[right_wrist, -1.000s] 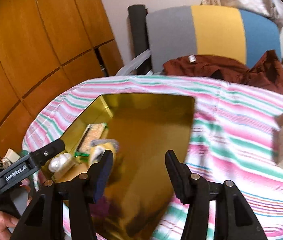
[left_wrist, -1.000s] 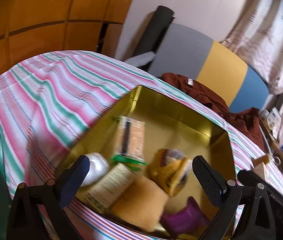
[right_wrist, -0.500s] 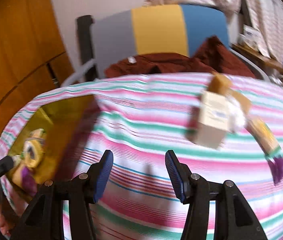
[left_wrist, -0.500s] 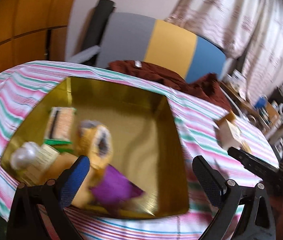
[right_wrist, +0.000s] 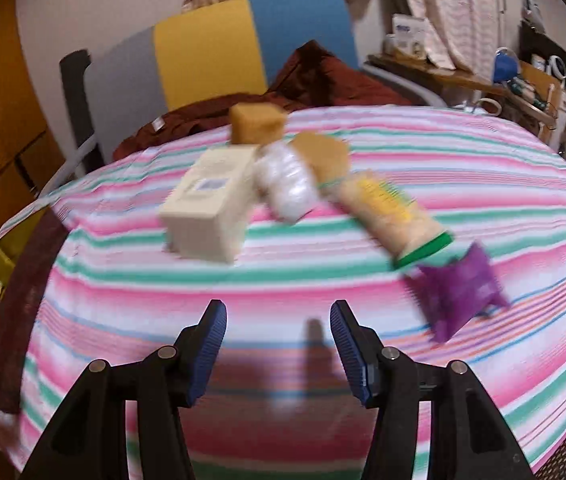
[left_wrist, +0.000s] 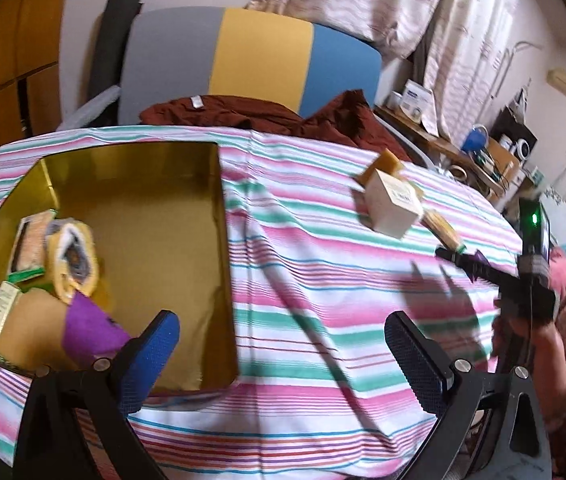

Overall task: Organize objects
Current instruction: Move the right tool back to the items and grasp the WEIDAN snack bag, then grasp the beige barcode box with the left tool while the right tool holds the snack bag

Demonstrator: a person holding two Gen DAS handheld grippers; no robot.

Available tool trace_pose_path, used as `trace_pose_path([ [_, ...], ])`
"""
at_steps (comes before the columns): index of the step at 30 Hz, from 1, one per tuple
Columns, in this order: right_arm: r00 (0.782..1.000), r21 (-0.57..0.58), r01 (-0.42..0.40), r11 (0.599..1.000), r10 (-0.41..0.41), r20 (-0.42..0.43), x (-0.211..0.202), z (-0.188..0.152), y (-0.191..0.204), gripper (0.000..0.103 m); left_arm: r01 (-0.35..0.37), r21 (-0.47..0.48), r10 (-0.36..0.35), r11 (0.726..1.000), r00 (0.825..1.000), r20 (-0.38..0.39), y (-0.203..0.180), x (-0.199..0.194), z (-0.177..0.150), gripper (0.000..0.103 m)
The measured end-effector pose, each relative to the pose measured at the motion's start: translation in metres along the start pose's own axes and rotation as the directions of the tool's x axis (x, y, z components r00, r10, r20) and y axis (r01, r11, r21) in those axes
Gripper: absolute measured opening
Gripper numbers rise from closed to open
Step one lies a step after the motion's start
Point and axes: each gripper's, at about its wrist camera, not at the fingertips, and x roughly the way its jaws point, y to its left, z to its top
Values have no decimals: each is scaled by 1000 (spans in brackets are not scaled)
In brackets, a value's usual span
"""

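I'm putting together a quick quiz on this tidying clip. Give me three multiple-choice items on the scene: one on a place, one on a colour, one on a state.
1. Where does the cream box stand?
A. inside the gold tin
B. on the striped cloth
C. on the chair

2. What colour is the crinkly packet nearest the right hand-held gripper?
A. purple
B. red
C. black

3. How is the right hand-held gripper?
A. shut on the cream box
B. shut on nothing
C. open and empty

Key: 1 B, it stands on the striped cloth, outside the gold tin. 2 A, it is plainly purple. 3 C, only cloth shows between its fingers.
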Motion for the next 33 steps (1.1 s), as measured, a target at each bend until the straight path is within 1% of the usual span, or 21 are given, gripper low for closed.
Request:
trace_pose_path([
  [1,1000,3,12,1000,-12,13,2,7,-7,61,3,7,-3,1000,1000,-6,-3,1,-1,103],
  [3,1000,3,28,1000,-28,11,9,20,-20,65,6,20,-6,1000,1000,-19,-10,3,-2,103],
  [6,999,-12,46,999,-46,-6,20,39,-38,66,17,31,-16,999,999,-32,-16,4,-4,103],
  [9,997,-42,47,998,-50,-64,41,55,-50,66,17,39,-15,999,999,-47,-21,7,-5,103],
  [14,991,-41,64,997,-68,-118,63,62,-65,66,13,59,-9,998,998,-62,-29,11,-5,103],
  [16,990,-16,35,999,-37,-137,70,62,-68,66,7,72,-2,997,998,-64,-32,12,-5,103],
  [20,991,3,17,1000,-17,-135,70,60,-61,66,6,79,1,997,997,-80,-36,17,-5,103],
  [21,992,1,12,1000,-12,-129,69,58,-57,65,4,82,3,997,996,-85,-38,19,-5,103],
  [22,992,-11,19,1000,-20,-125,69,55,-52,59,5,84,3,996,996,-89,-39,20,-5,103],
  [23,991,-20,27,999,-29,-129,69,53,-48,55,6,86,2,996,996,-93,-40,21,-4,103],
  [24,990,-27,33,999,-37,-136,70,51,-45,48,7,88,1,996,995,-96,-42,22,-4,103],
  [26,991,-27,38,999,-41,-124,67,44,-37,45,5,97,5,995,995,-99,-45,24,-2,103],
  [33,999,-11,11,1000,-11,-44,52,24,-24,44,-7,123,18,992,996,-90,-62,40,19,103],
])
